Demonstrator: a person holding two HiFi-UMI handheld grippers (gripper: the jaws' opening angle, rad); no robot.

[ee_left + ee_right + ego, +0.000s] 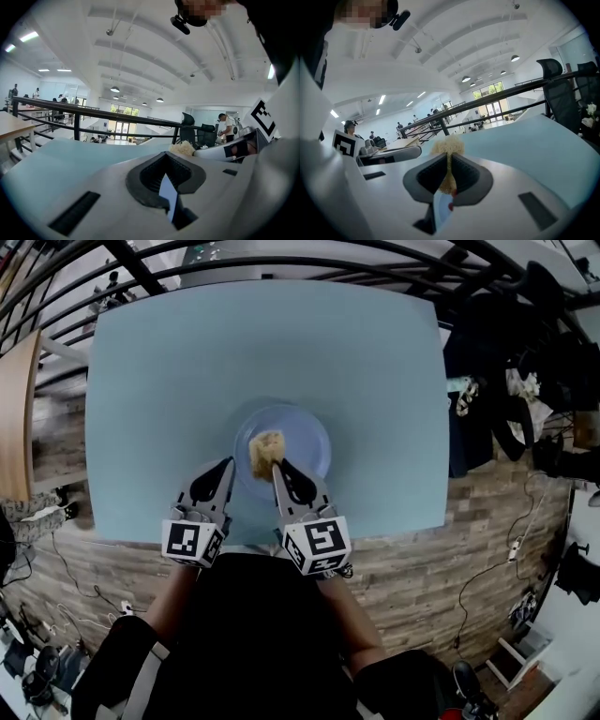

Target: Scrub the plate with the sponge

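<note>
Right at the middle of the light blue bench [178, 362], the right hand-held gripper [276, 468] is clenched on a yellowish sponge [265, 452]. Its own view shows the jaws of the right hand-held gripper [449, 158] pressed onto a thin strip of the sponge [447, 145], with the frayed bulk of it bulging out beyond the tips. In the head view the sponge sits over the near-left part of a pale blue round plate [306, 432], which lies flat on the bench straight ahead of this gripper. Whether the sponge presses on the plate's surface cannot be told.

Just to the left of the right one, the left hand-held gripper [228, 465] points at the plate's near-left rim with its tips at or just beside the edge; contact cannot be judged. Its jaws [166, 158] are brought together with nothing between the dark pads. Ahead and to the right of those jaws, its view catches the sponge [182, 148] and the white body of the right gripper.

Each gripper carries a cube with black square markers at its rear, the left cube [192, 542] and the right cube [319, 545] both near the bench's closest edge. Beyond the far side of the bench [543, 140] runs a dark metal railing [93, 110], and a black office chair [555, 89] stands to the right of the right gripper.
</note>
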